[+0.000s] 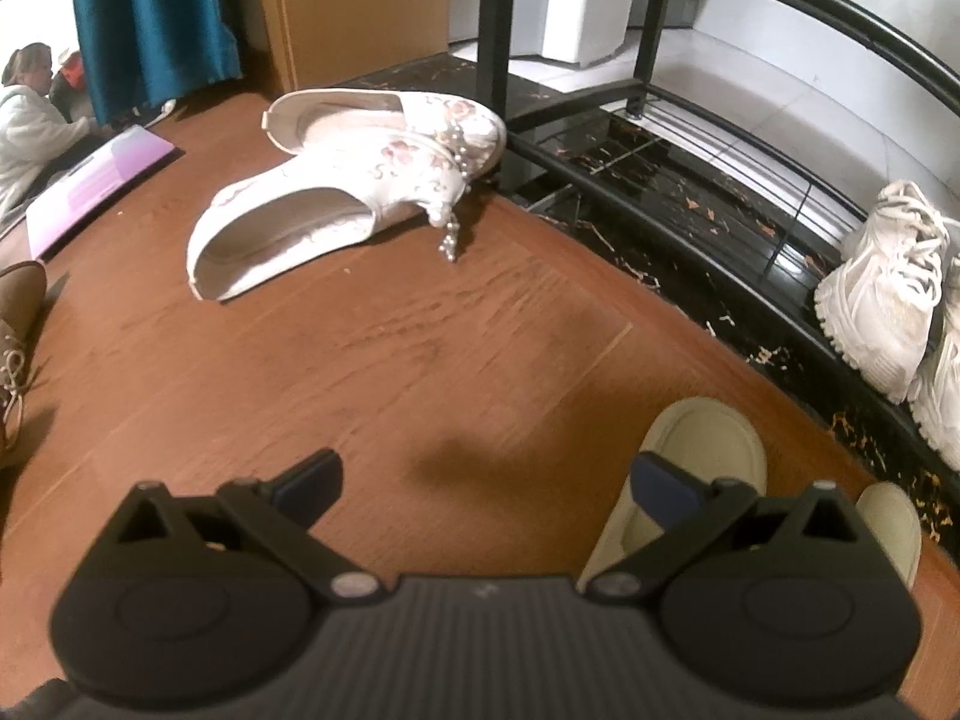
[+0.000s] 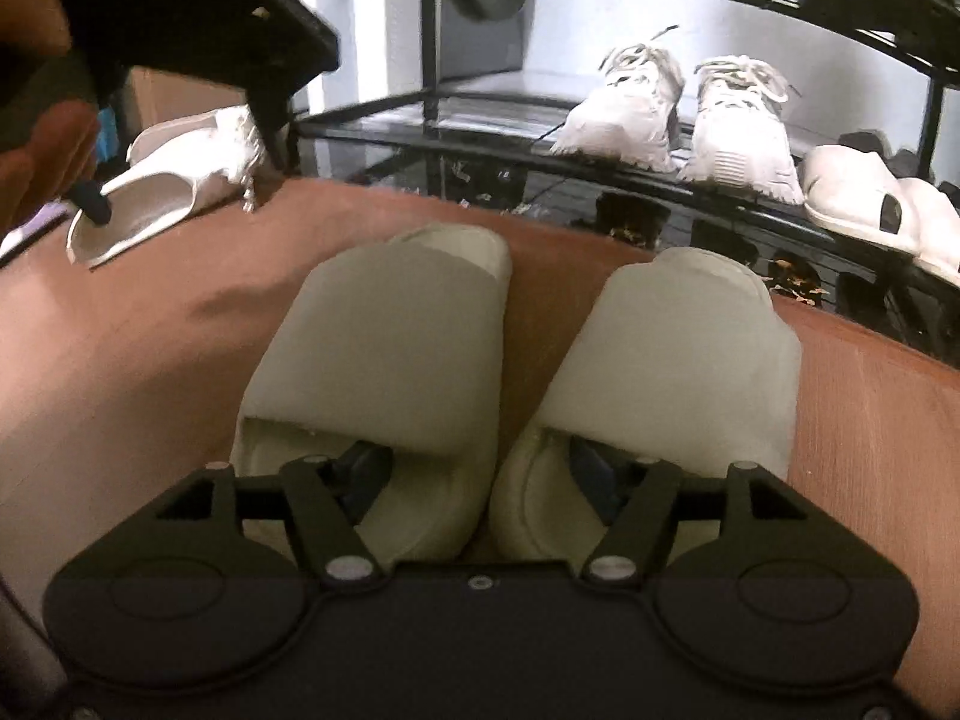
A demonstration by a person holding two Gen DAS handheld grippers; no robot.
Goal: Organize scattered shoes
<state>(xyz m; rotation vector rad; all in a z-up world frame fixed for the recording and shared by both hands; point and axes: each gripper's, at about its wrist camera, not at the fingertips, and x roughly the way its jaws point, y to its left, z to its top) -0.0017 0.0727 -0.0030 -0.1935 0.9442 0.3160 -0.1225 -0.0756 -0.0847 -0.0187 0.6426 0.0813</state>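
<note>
Two cream slippers lie side by side on the wooden floor, left slipper (image 2: 384, 336) and right slipper (image 2: 684, 348), toes toward the rack. My right gripper (image 2: 480, 474) is open, one finger inside each slipper's heel opening. My left gripper (image 1: 486, 486) is open and empty above the bare floor; the slippers (image 1: 702, 450) lie by its right finger. Two white floral heeled shoes (image 1: 354, 180) lie tumbled on the floor ahead, also in the right wrist view (image 2: 168, 198). The left gripper's body (image 2: 198, 24) shows at the upper left of the right wrist view.
A black metal shoe rack (image 2: 600, 162) holds white sneakers (image 2: 678, 114) and white clogs (image 2: 870, 204); the sneakers also show in the left wrist view (image 1: 888, 288). A brown lace-up shoe (image 1: 18, 348), a purple box (image 1: 96, 180), a teal curtain (image 1: 150, 18) and a seated person (image 1: 30, 114) are at left.
</note>
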